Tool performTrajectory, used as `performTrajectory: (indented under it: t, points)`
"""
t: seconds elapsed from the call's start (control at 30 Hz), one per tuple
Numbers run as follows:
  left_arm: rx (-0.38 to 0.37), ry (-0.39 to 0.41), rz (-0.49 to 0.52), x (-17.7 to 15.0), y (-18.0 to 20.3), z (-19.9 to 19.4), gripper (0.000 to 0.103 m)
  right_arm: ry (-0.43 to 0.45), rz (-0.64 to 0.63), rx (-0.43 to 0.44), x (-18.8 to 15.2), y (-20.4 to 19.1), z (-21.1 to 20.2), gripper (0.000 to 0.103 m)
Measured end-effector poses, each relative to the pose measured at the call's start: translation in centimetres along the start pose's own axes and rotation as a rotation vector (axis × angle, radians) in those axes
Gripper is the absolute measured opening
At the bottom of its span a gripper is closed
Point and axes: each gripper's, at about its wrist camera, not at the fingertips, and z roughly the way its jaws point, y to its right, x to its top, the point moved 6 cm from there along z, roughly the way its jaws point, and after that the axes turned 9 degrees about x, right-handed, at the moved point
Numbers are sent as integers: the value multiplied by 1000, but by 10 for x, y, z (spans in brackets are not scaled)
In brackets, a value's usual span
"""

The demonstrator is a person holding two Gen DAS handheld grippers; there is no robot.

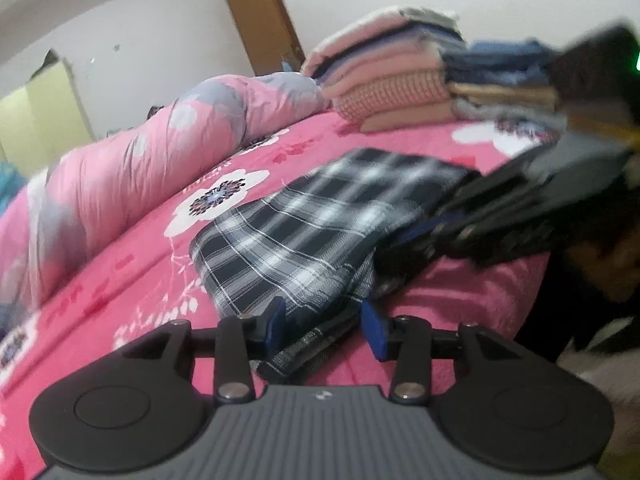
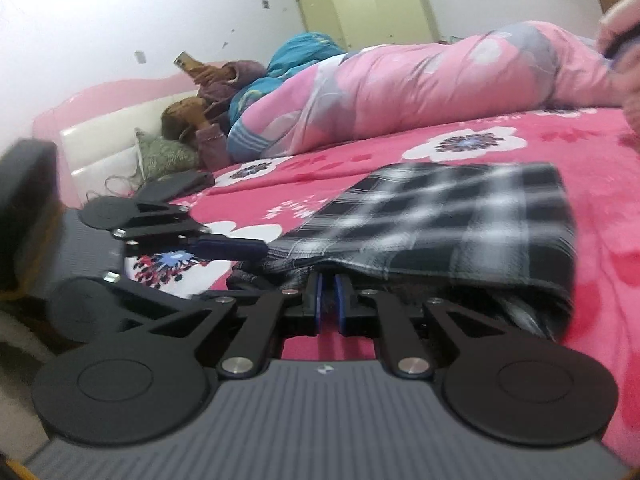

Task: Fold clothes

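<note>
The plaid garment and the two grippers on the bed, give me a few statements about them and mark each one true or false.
1. The plaid garment lies folded on a pink flowered bedspread. True.
2. The left gripper has its fingers clamped shut. False: its blue fingers stand apart, with the garment's edge between them.
3. The right gripper has its fingers nearly together at the garment's near edge. True.
4. The stack of folded clothes sits on the floor. False: it rests on the bed, beyond the plaid garment.
5. A rolled pink quilt lies along the far side of the bed. True.
</note>
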Motion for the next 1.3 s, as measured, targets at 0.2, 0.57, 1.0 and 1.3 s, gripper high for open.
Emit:
performTrajectory:
  t: [0.2,0.57,1.0,1.3]
  points:
    - [24,-17,-31,0,-5,12,24,-10,20,-14,0,5,7,6]
    - [-27,21,-71,-2,-12,1,2,4,-27,-57,3,3,20,3]
    - [-10,-40,4,-22,-5,12,4,82,-70,-230,-2,16,-12,4]
    - [11,5,22,-13,-6,-1,4,-48,-140,-35,-14,-20,-10,6]
